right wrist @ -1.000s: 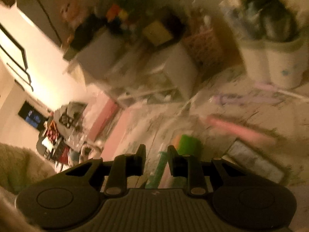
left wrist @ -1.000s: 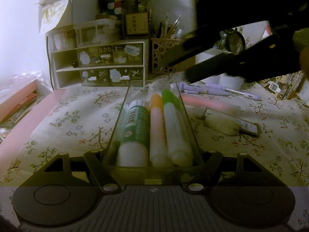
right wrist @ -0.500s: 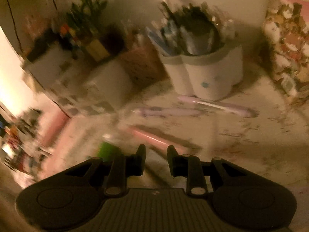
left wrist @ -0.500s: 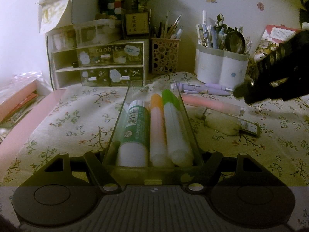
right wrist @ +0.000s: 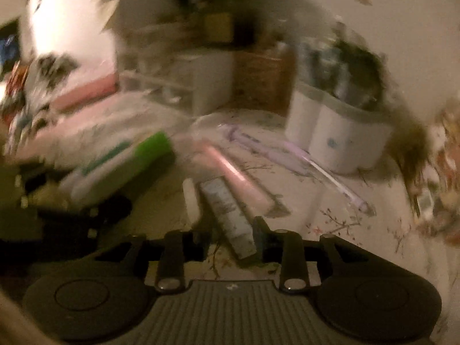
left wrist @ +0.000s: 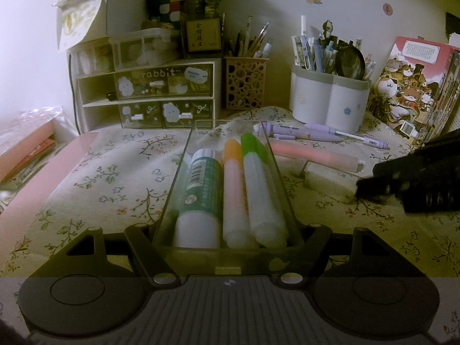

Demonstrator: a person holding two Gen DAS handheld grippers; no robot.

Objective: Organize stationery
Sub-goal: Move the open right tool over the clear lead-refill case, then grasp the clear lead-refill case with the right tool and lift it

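Your clear tray point(left wrist: 184, 172) sits mid-table on the floral cloth point(left wrist: 95, 184), long side running away from you, and it's filling up: a green-labelled glue stick point(left wrist: 198, 189) on the left, an orange-capped highlighter point(left wrist: 234, 189) in the middle and a green-capped one point(left wrist: 258, 189) on the right, all lying lengthwise so they pack side by side. Your left gripper point(left wrist: 228, 251) has the tray's near end between its fingers, jaws wide and clamped on its sides, and that looks like bracing so the tray can't skid while you load it. To the right, the loose pieces wait: an eraser in a printed sleeve point(right wrist: 227, 212), a pink highlighter point(left wrist: 313, 156) just beyond it, purple pens point(left wrist: 319, 135) farther back by the white pen holder point(left wrist: 327, 106). Your right gripper point(right wrist: 230, 244) comes in low over that eraser, fingers spread apart and straddling its near end, nothing held. The view is blurred, so I can't tell whether they touch it.
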